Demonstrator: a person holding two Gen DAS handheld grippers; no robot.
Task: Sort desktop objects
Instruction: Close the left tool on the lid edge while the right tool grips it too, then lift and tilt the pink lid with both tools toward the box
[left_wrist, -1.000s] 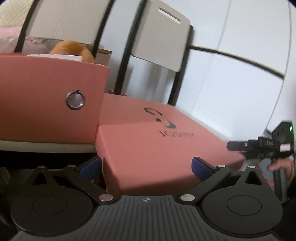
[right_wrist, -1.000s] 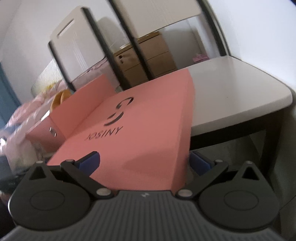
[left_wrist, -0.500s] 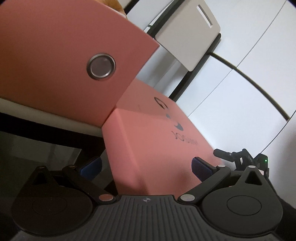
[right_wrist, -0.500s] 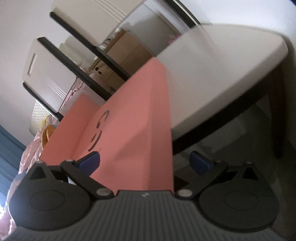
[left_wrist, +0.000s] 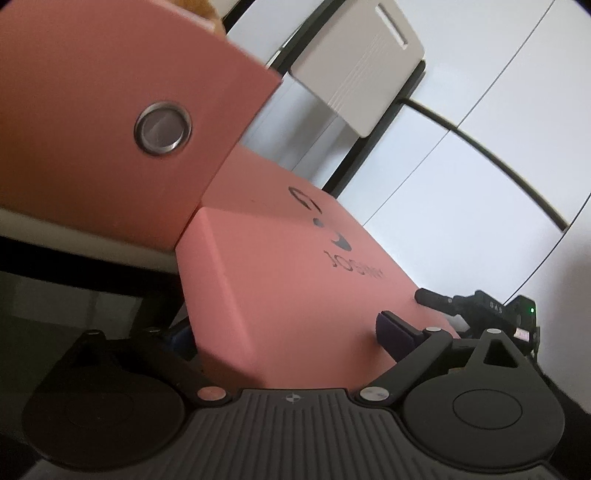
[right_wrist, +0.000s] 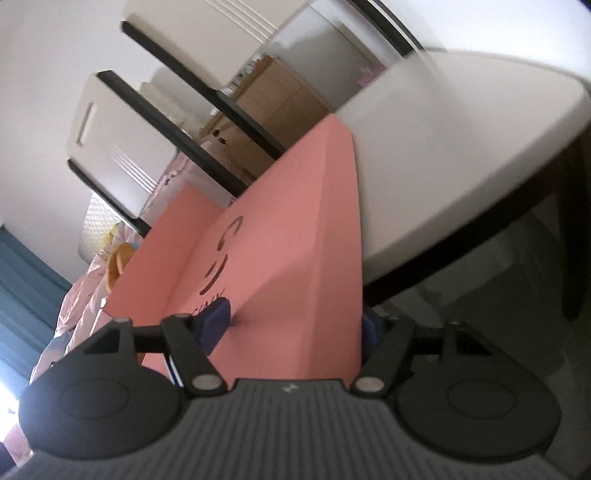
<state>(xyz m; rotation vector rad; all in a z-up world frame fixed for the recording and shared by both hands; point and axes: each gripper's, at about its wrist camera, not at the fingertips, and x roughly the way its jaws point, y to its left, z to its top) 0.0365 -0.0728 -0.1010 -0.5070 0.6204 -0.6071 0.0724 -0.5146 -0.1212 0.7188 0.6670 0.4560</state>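
Pink lid (left_wrist: 295, 280) projected beyond the white table (right_wrist: 461, 155) edge, beside the pink box (left_wrist: 92, 122); left gripper (left_wrist: 284, 328) and right gripper (right_wrist: 295, 321) each clamped one end; judged: placement pending, sorting unfinished.

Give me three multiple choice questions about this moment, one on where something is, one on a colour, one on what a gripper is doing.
1. Where is the pink box with the round metal grommet?
A. On the white table, behind the box lid
B. On the floor
C. On a chair

2. What colour is the box lid?
A. Blue
B. Pink
C. White

3. What is the left gripper doing?
A. Hanging open over nothing
B. Straddling one end of the box lid
C. Gripping a cup

Answers: 1 A, it stands on the tabletop; 2 B, plain pink; 3 B, fingers either side.
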